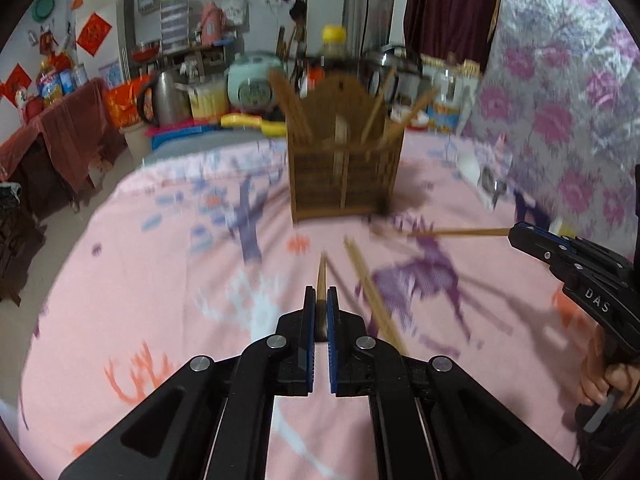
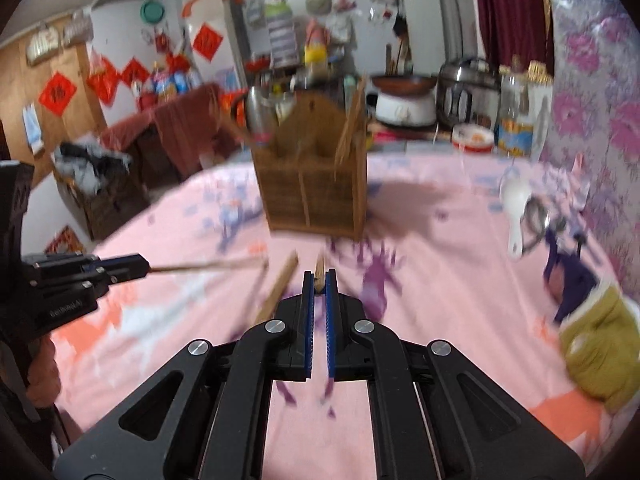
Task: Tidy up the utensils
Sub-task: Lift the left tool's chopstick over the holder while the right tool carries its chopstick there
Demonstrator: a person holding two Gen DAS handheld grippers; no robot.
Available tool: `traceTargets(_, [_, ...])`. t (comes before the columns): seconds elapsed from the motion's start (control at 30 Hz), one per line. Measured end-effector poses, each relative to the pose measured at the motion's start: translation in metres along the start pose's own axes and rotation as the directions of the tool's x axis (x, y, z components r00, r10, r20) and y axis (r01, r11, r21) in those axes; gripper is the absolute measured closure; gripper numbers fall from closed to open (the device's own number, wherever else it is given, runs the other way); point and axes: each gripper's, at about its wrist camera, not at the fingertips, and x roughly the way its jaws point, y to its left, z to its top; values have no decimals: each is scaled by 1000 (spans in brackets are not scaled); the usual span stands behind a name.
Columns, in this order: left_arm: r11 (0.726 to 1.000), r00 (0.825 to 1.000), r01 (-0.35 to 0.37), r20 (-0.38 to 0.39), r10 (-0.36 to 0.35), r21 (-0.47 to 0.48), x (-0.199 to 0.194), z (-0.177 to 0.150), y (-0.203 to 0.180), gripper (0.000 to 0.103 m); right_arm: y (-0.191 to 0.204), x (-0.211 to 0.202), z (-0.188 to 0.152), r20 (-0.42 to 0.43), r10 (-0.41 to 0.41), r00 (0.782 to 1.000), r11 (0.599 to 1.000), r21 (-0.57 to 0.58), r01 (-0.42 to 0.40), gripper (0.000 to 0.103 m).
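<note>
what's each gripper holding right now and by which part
The left gripper is shut on a chopstick, gripped near one end. The right gripper is shut on another chopstick, also near one end.

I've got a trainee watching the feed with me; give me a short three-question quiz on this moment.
1. True or false: the left hand-held gripper is shut on a chopstick.
2. What does the right hand-held gripper hold? A) white spoon B) chopstick C) nothing
3. Fill in: loose chopsticks lie on the pink cloth in front of the wooden ____.

Key: 1 true. 2 B; the white spoon lies on the cloth, apart from both grippers. 3 holder, with chopsticks already standing in it.
</note>
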Motion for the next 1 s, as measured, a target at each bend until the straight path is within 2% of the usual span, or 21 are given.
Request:
traceTargets(0.13, [999,998,19,53,-18,-27,-9,38,-2,97,3,-9,42,83,6,996,1000,20,-7,97])
traceTargets(0.27, [998,995,39,96,-34,-47,-14,70,-6,97,11,-11,71,132,7,991,1000,18,-9,97])
traceTargets(0.47, [996,973,46,230,-27,-78,-40,118,-9,97,22,-21,108,232,2,973,1000,11,-4,97])
traceTargets(0.57, [992,952,61,304,-25,-112,-49,135,-7,97,27,-31,121,311,-29,950,1000,0,30,97])
traceTargets(0.8, [989,909,13,413,49,-146,-51,160,-7,97,23,-33,140,437,-27,899,999,32,14,97])
traceTargets(1.0, [988,910,-2,408,67,-157,-17,183,1,97,4,-2,155,469,-41,882,997,83,2,97])
